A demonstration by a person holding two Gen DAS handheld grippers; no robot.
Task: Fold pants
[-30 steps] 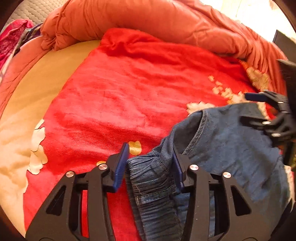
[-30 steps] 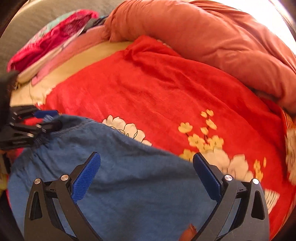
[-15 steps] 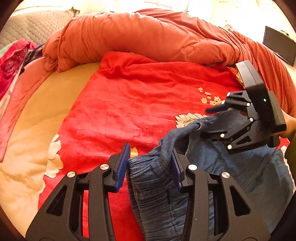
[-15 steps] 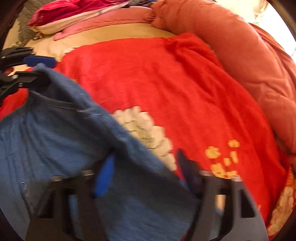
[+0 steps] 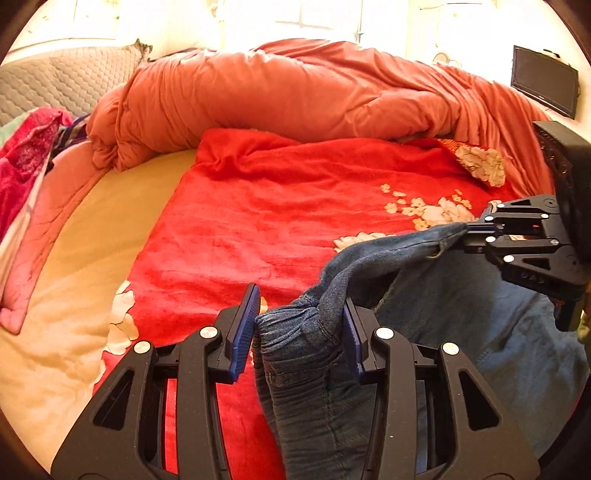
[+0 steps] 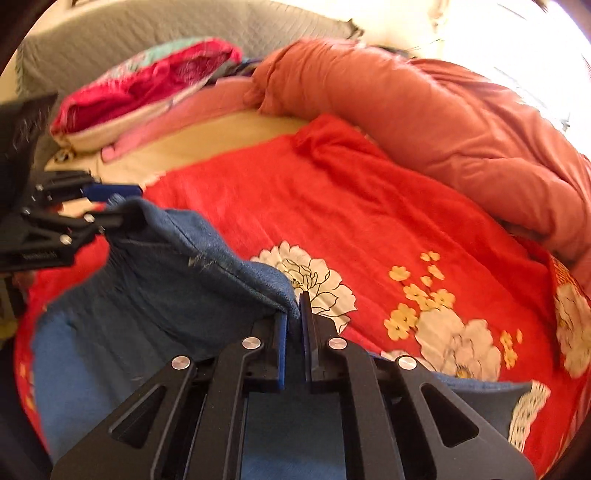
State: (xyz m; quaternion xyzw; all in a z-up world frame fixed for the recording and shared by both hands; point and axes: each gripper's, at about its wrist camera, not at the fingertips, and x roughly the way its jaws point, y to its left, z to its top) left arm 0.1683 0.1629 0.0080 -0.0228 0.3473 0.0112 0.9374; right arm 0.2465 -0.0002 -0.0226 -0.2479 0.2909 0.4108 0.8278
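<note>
Blue denim pants [image 5: 436,295] hang lifted above a red flowered blanket [image 5: 280,214]. My left gripper [image 5: 299,328] is shut on the bunched elastic waistband at one corner. My right gripper [image 6: 293,317] is shut on the other corner of the pants [image 6: 177,273]. The waist edge stretches between the two grippers. In the left wrist view the right gripper [image 5: 476,229] holds the denim at the far right. In the right wrist view the left gripper [image 6: 110,206] holds it at the far left. The legs drop out of view below.
A rolled orange duvet [image 5: 295,92] lies along the back of the bed. Cream sheet [image 5: 85,236] shows at the left. Pink and red folded clothes [image 6: 147,81] sit near a grey quilted headboard [image 6: 147,29]. A dark screen [image 5: 543,86] hangs on the wall.
My right gripper went from wide open over the denim to shut on the pants' corner. Both grippers rose and lifted the waistband off the blanket.
</note>
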